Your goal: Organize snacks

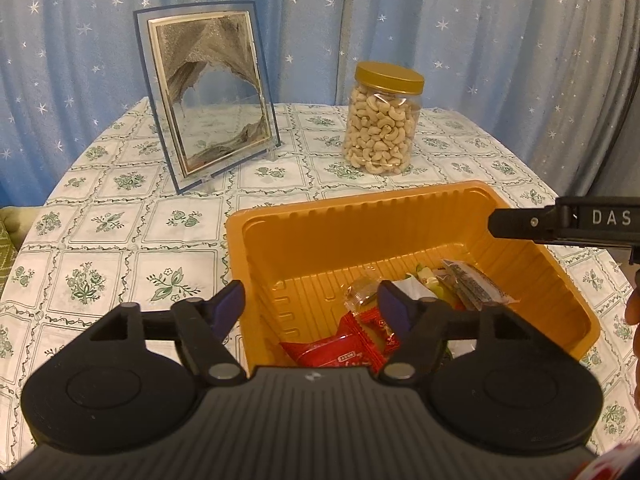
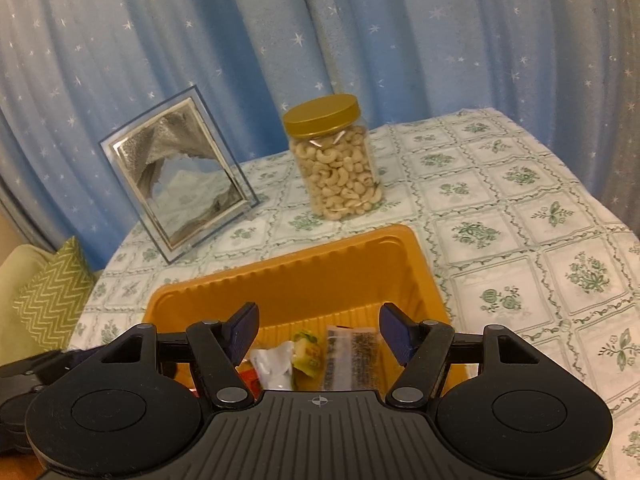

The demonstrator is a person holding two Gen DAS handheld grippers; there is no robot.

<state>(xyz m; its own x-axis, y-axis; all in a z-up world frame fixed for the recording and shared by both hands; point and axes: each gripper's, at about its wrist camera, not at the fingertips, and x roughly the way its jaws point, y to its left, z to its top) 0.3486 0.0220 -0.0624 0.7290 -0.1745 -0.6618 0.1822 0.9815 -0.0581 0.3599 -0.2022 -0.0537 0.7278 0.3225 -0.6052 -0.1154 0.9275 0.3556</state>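
An orange plastic tray [image 1: 400,206] stands on the patterned tablecloth and holds several wrapped snacks. Red packets [image 1: 340,350] lie at its near side, with a clear candy wrapper [image 1: 360,292] and dark sachets [image 1: 476,284] further in. My left gripper [image 1: 310,300] hangs open over the tray's left wall, with nothing between its pads. A black finger [image 1: 516,226] of the other gripper reaches in from the right. In the right wrist view my right gripper [image 2: 318,320] stands open above the tray [image 2: 280,276]. Below it lie a white wrapper [image 2: 274,364], a green-yellow sweet [image 2: 306,354] and a dark sachet [image 2: 356,360].
A gold-lidded jar of cashews [image 1: 382,120] [image 2: 334,164] stands behind the tray. A glass sand-picture frame [image 1: 212,96] [image 2: 180,172] leans upright at the back left. A blue starred curtain hangs behind the round table. A green zigzag cushion [image 2: 48,300] lies off the table's left edge.
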